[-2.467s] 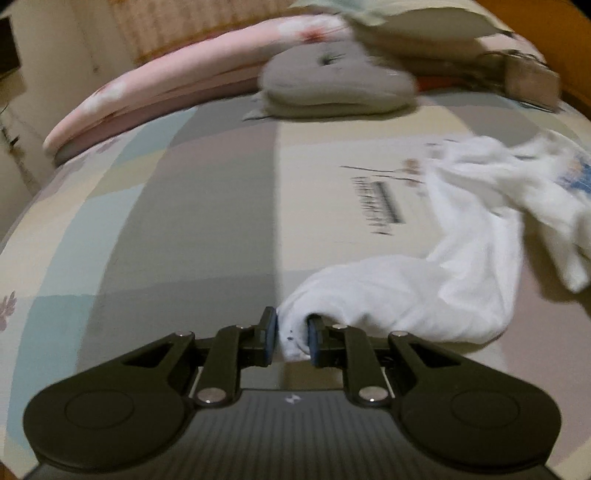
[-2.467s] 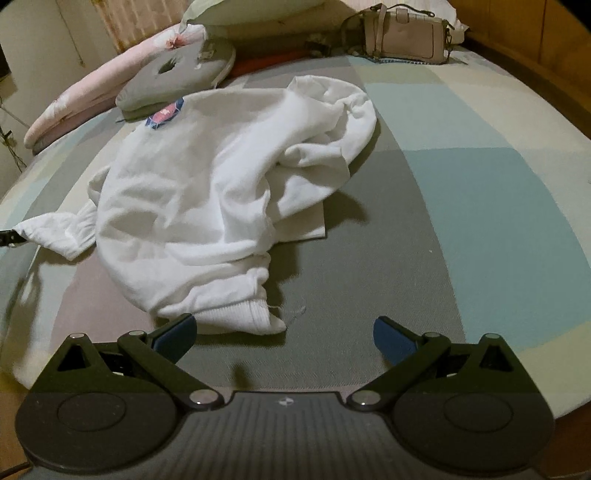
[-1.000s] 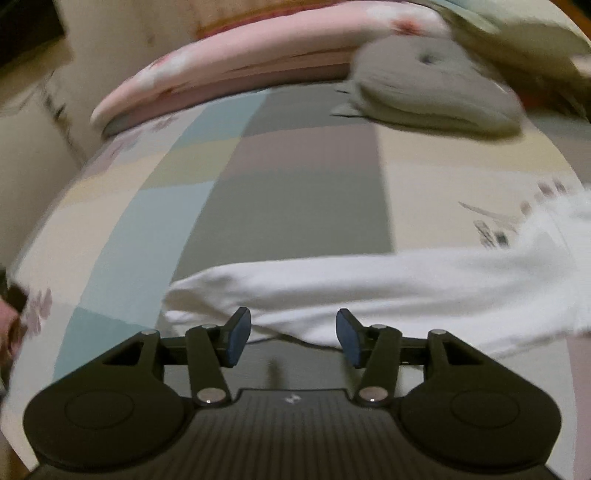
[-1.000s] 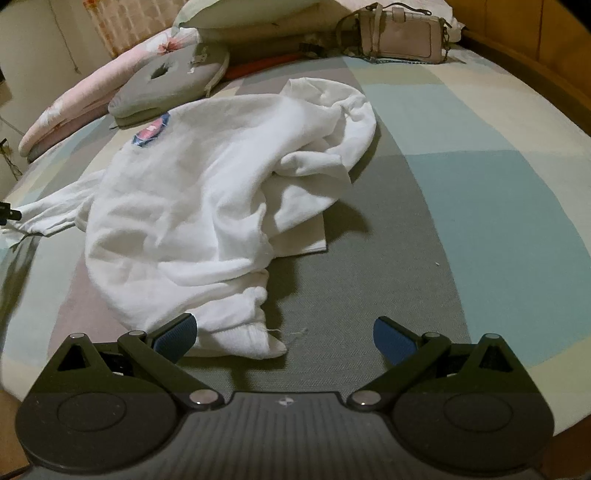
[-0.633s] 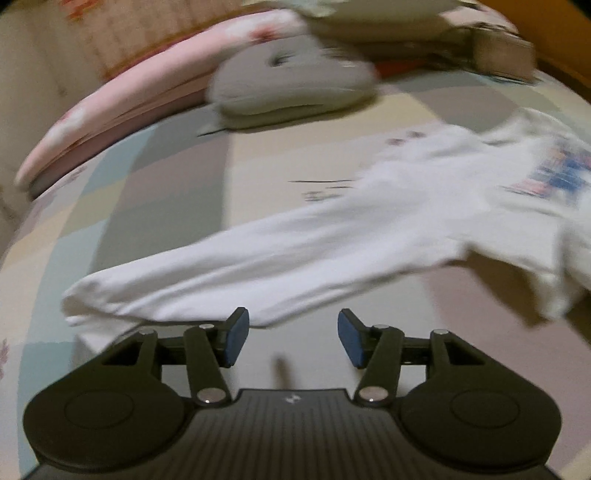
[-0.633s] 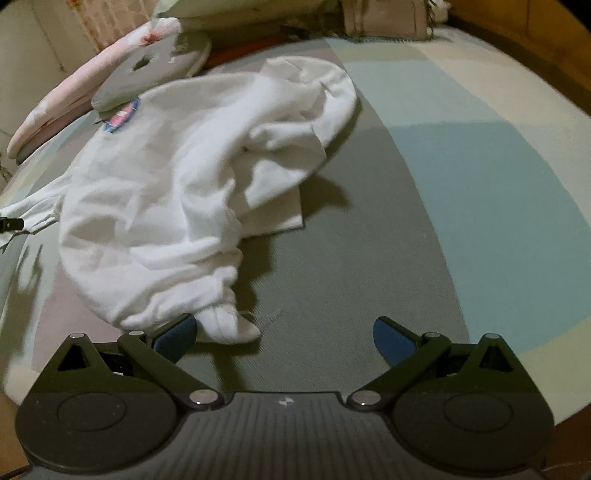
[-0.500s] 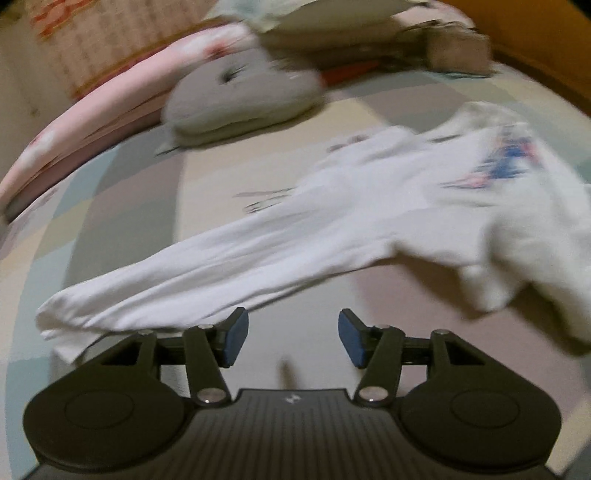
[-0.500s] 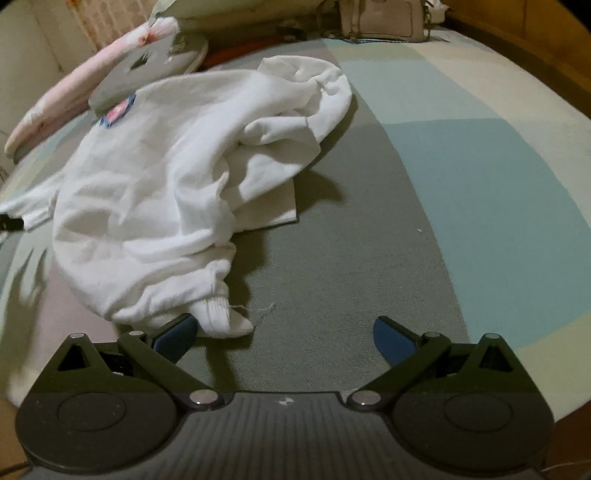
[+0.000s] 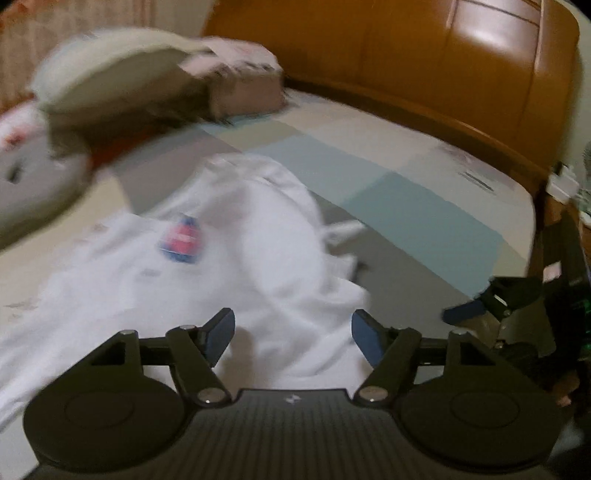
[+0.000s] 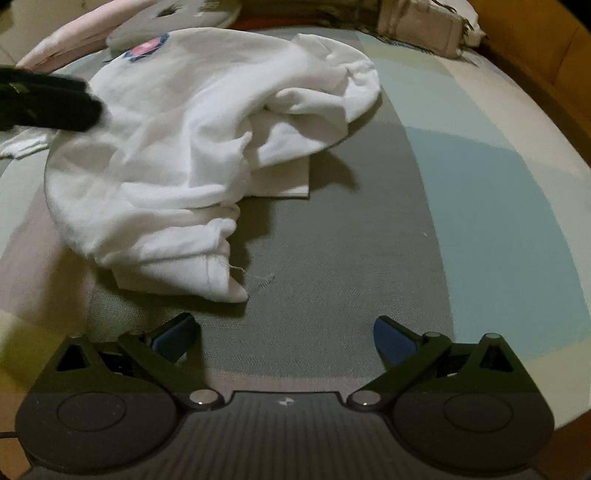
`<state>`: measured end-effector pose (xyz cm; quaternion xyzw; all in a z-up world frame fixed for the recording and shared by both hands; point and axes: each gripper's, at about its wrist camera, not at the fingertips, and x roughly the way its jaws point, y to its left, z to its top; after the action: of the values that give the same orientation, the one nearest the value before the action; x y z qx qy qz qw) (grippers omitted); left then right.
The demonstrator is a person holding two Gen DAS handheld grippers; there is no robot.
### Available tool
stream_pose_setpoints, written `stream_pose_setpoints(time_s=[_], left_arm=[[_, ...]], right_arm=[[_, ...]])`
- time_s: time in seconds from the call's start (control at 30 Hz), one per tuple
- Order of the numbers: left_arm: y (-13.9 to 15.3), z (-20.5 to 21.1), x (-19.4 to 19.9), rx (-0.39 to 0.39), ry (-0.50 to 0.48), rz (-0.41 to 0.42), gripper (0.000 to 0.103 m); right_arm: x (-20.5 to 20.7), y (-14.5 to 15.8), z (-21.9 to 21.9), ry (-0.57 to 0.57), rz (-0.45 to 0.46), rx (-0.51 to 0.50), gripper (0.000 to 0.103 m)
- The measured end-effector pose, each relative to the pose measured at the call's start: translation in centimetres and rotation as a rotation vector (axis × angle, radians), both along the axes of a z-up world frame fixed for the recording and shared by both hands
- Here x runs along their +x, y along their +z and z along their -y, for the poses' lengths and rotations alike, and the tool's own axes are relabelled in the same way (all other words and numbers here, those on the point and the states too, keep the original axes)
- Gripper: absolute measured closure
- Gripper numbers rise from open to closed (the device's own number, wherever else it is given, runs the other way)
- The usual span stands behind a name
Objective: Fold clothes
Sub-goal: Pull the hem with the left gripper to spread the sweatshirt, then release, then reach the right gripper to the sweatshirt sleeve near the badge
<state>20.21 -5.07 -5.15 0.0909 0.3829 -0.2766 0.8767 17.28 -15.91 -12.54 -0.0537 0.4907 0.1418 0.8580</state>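
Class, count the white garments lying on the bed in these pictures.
1: a white sweatshirt lies crumpled on the bed, ahead and left of the right gripper. Others may lie outside the views.

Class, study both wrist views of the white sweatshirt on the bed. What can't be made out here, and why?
- Badge wording on the white sweatshirt: motion-blurred in the left wrist view, too small in the right.
- Far sleeve: cut by the right view's edge, behind the blurred left gripper, whose jaws are opening, empty.
- Garment underside: hidden by its folds.
- Handbag: cropped.
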Motion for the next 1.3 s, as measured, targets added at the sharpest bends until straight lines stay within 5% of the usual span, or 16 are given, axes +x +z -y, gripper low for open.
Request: stream_pose_setpoints(time_s=[0.23, 0.4, 0.63, 0.87, 1.3], left_arm=[[-3.7, 0.4, 2.7, 0.087, 0.070, -0.109, 0.032], [-3.7, -1.5, 3.2, 0.118, 0.086, -0.097, 0.032], [-2.4, -5.3, 4.5, 0.139, 0.219, -0.099, 0.035], [0.9, -2.9, 0.4, 0.059, 0.063, -0.007, 0.027], [1.8, -0.3, -4.8, 0.051, -0.003, 0.040, 0.025]], right_arm=[[-0.5, 0.6, 0.7, 0.031, 0.008, 0.037, 0.000], [-0.1, 1.8, 1.4, 0.087, 0.042, 0.140, 0.000], [0.3, 3.9, 1.2, 0.105, 0.110, 0.145, 0.000], [0.7, 4.5, 1.8, 0.102, 0.164, 0.179, 0.002], [1.7, 2.1, 2.1, 0.099, 0.124, 0.140, 0.034]])
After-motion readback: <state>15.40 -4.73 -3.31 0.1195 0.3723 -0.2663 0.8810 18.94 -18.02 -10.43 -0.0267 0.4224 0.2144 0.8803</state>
